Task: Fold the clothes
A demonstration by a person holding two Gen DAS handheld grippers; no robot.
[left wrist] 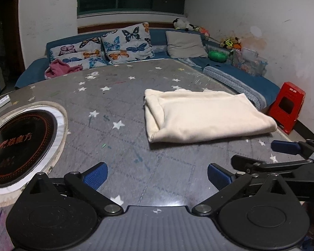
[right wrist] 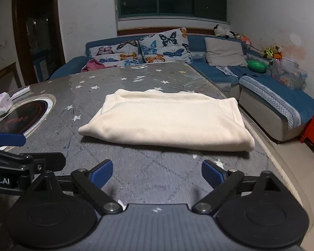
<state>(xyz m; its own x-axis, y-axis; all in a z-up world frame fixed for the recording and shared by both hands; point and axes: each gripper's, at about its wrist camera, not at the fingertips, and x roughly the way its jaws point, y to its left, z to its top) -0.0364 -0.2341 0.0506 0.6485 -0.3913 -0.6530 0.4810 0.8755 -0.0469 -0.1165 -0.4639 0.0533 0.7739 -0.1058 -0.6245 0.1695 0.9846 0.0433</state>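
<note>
Folded cloth on a star-printed table.
The grey quilted cover carries a cream cloth near the right edge, a round black cooktop set in at left, and a tissue pack beside it.

Cream garment folded flat (rectangle) on star-patterned table.

Two low wrist views, side by side, sharing the folded garment.
</note>
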